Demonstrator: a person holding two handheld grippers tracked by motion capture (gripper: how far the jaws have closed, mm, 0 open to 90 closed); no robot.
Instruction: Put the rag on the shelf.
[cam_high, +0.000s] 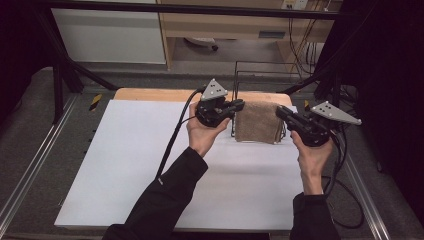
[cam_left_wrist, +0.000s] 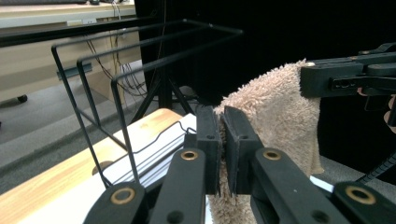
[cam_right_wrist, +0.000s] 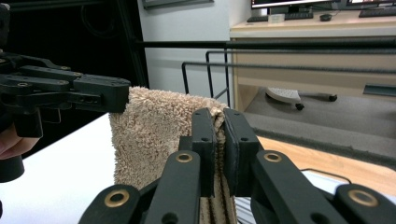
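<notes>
The left tool (cam_high: 239, 106) is clamped tight on the left top corner of a beige terry towel (cam_high: 258, 121); in the left gripper view its two black jaws stand almost together with the towel's (cam_left_wrist: 275, 116) edge pinched between the pads. The hand (cam_high: 202, 134) that carries it comes up from the near edge of the surface (cam_high: 150, 165), a white sheet over a wooden top, with a black sleeve (cam_high: 167, 195) behind it and the cable (cam_high: 175, 135) trailing back toward the near edge.

The towel hangs stretched between the two tools over the far right part of the surface, near its far edge. Its long axis runs level, left to right, along the held top edge; the cloth drops from that edge toward the surface, its broad face toward the person. In the right gripper view the towel (cam_right_wrist: 154, 135) hangs straight down as a flat panel.

Just beside and behind the towel stands a black wire rack (cam_high: 260, 75), its thin rails running side by side at the far right corner of the surface.

The right tool (cam_high: 279, 112) is likewise closed hard on the towel's right top corner, the jaws nearly meeting on the folded edge in the right gripper view. Its hand (cam_high: 312, 160) rises from the near right edge.
</notes>
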